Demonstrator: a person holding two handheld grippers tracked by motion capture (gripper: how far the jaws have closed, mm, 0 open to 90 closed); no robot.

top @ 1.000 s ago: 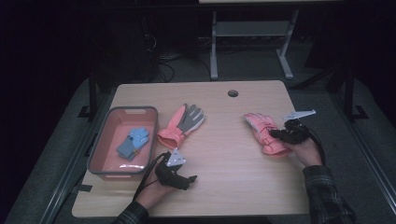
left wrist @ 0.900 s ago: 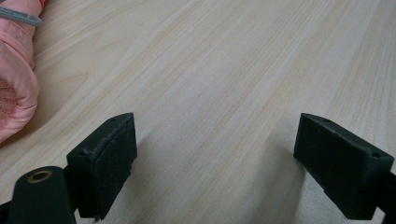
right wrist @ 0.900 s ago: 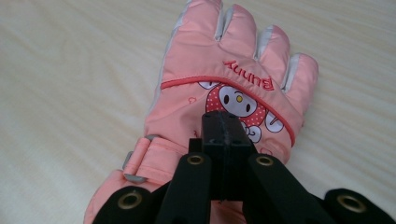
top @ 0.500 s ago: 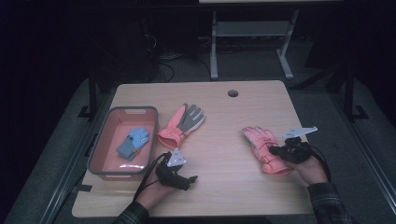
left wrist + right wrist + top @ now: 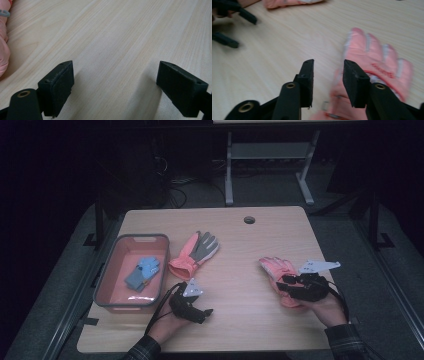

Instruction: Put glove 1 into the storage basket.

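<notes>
High view: my right gripper (image 5: pixel 284 286) sits over the pink glove (image 5: pixel 276 269) at the desk's (image 5: pixel 240 250) right side.

Left gripper view: my left fingers (image 5: pixel 58 86) stand wide apart over bare desk.

Right gripper view: my right fingers (image 5: pixel 354 80), just opening, are parted above the glove's cuff, gripping nothing.

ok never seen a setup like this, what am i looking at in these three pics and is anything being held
A person at a wooden table holds a two-jaw gripper in each hand. The high view looks down from above; the other two come from cameras riding on the grippers.

On the table: a pink bin holding a blue glove, a pink and grey glove, and a pink glove.

The left gripper stands open above bare wood. The right gripper has just been opening; the pink glove lies under its jaws, not gripped. Nothing is held.
</notes>
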